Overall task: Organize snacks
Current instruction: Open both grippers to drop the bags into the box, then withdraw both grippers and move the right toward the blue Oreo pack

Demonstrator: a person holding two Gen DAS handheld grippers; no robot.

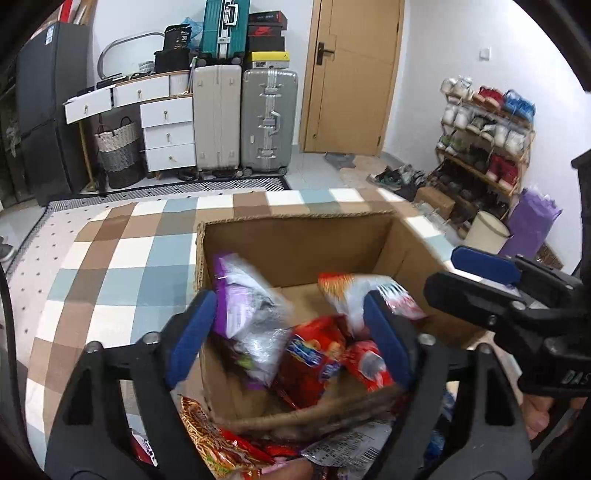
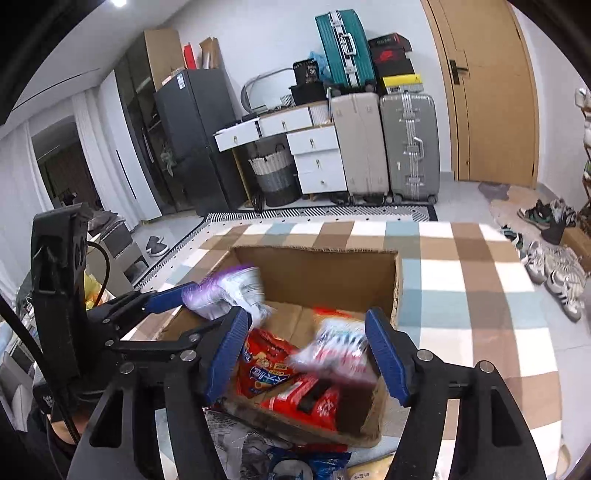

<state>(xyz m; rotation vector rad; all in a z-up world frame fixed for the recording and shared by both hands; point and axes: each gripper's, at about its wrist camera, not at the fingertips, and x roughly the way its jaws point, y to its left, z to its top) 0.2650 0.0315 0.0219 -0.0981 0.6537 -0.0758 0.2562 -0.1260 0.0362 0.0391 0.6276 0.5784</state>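
A checked tablecloth [image 1: 110, 258] is being shown left of the left gripper [image 1: 291, 332], whose jaws are being held wide, gripping nothing. A cardboard box [image 2: 317, 266] of snacks [image 2: 266, 365] is being framed beneath both claws. The right gripper [image 2: 306, 354] is likewise being held apart, empty. Suitcases [image 2: 384, 144] are being seen beyond.

Little could be read. On the black body of the right tool [image 1: 480, 284], low at the right edge of the left wrist view, stood the raised letters "DAS", cut off by the picture's rim. Far beyond the tools, a black bag [image 1: 178, 37] beside the teal suitcase [image 1: 223, 27] bore the number "38". Print on the snack packets [image 2: 266, 369] in the cardboard box [image 2: 317, 266] was too blurred to make out.
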